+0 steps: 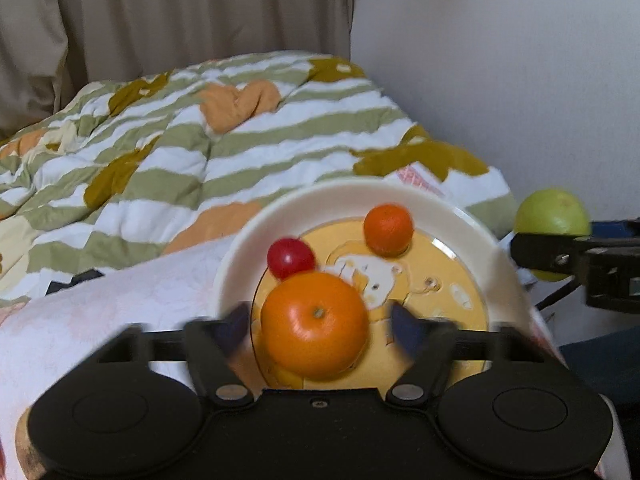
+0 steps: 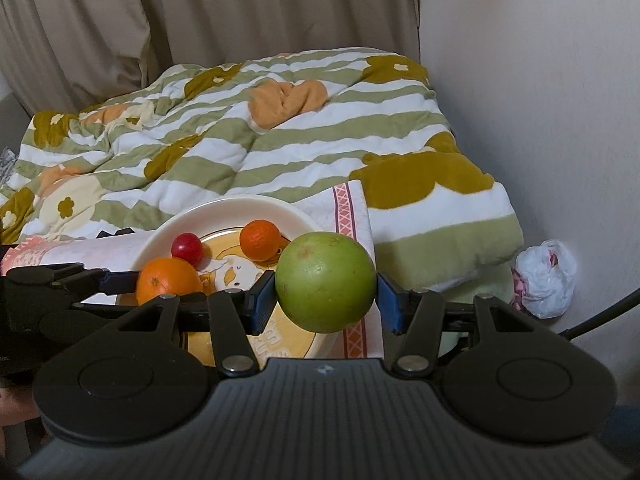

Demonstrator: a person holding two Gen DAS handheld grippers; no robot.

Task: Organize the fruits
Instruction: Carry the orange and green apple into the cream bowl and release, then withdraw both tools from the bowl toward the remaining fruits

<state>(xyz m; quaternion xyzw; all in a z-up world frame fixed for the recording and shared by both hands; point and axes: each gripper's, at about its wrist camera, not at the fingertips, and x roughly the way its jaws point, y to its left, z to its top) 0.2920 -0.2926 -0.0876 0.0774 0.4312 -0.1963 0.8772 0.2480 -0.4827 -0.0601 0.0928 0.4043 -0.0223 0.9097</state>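
Green fruit [image 2: 325, 281], the biggest piece, sits clamped at its widest girth between the blue pads [image 2: 262, 302] of my right gripper [image 2: 326, 300], held in the air just beside the near right rim of the plate [image 2: 224, 206]. I judge it the heaviest of the lot, firm and smooth-skinned, so a squeeze across the middle should hold, though a round waxy skin can roll out if I tilt. Next in size, the large orange [image 1: 315, 324] rests on the plate between the spread fingers of my left gripper [image 1: 318, 326], which are apart and not touching it; its dimpled peel should grip well and give a little. The small orange [image 1: 388, 229] lies toward the plate's far side, and the red cherry-like fruit [image 1: 291, 258] touches the large orange; that one looks light, slick and easily bruised. Open room on the plate is its right half, near the rim. The plate stands on a white cloth [image 2: 352, 208] over soft bedding [image 2: 240, 140], so it may tip under a hard set-down, and my two grippers are close together.
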